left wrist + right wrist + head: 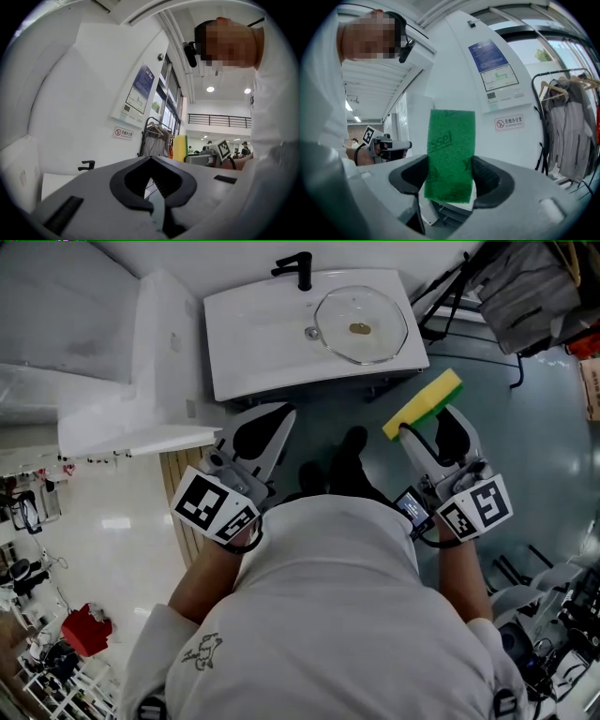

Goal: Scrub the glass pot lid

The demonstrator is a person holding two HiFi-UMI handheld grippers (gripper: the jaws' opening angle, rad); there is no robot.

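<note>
The glass pot lid (375, 306) lies flat in the white sink (253, 343), in its right half, with a small brown knob (360, 329) in its middle. It is on the far side of both tools and well apart from them. From your right tool (429, 425) it lies farther off and a little to the left. From your left tool (274, 423) it lies farther off and to the right. Your right tool is closed on a sponge (424, 403), and the sponge sticks out past the tips toward the sink. Your left tool is closed too, its tips together with nothing between them. You hold both tools out in front of your body, side by side and apart, and both point toward the sink. The cube with black and white squares on each tool sits on the near side, by your wrist. The lid is clear and round, with a thin rim. The sponge is a soft yellow block with a rough green side. In the right gripper view that green side faces the camera and stands up between the two dark pads (486, 178). The sink is smooth, and a black tap (295, 268) stands at its far edge.
</note>
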